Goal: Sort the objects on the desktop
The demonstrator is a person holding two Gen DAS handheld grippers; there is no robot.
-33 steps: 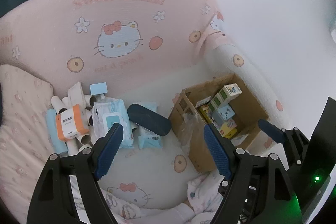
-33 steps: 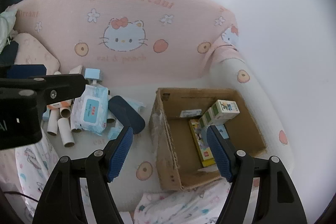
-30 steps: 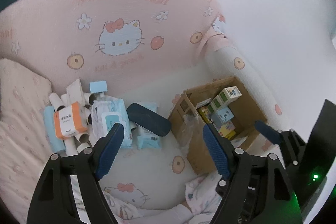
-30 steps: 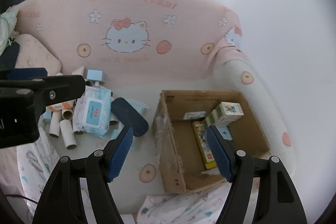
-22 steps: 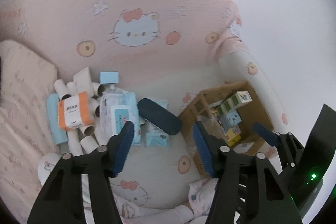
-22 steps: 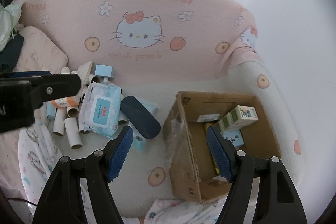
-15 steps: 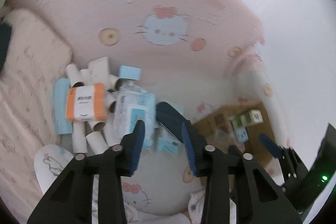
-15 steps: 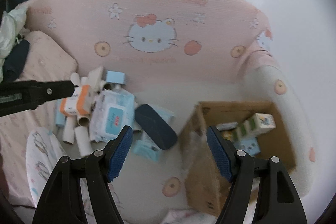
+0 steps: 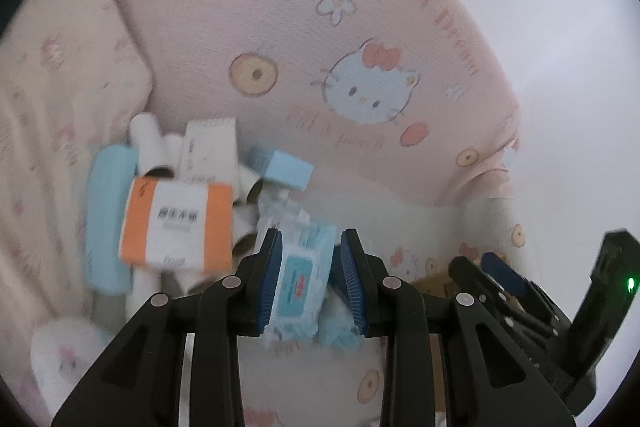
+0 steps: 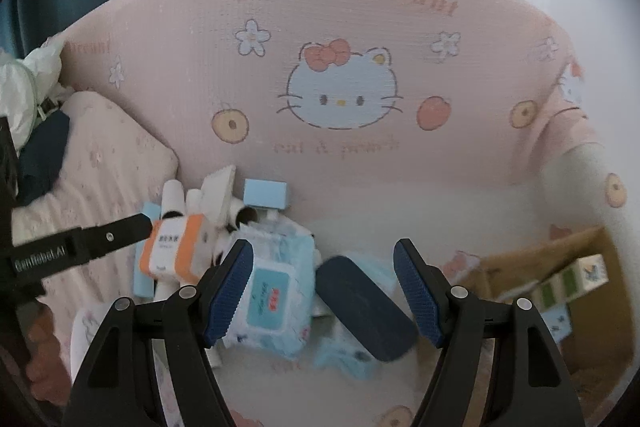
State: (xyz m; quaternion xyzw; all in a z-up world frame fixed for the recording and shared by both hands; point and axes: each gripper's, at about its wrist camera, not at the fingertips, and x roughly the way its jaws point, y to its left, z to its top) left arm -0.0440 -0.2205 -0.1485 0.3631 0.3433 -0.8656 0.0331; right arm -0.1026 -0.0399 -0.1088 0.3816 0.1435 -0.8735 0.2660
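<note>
half-shut left gripper [image 9: 307, 285] over the wipes [image 9: 298, 287], nothing pinched; right gripper [image 10: 323, 293] spread, empty.
could snag the case [image 10: 362, 309] at 3 o'clock of the wipes, or nudge tubes [image 9: 148, 147] at 10, far from box [image 10: 560, 267].

wipes pack [image 10: 268, 297]: pale blue, teal label | tissue pack [image 9: 176, 225]: orange-white | case [image 10: 366, 313]: navy | headboard [image 10: 340, 67]: pink, cat print

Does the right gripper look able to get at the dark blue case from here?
Probably yes: the right gripper is open, and the dark blue case lies on top of the pile with nothing covering it.
</note>
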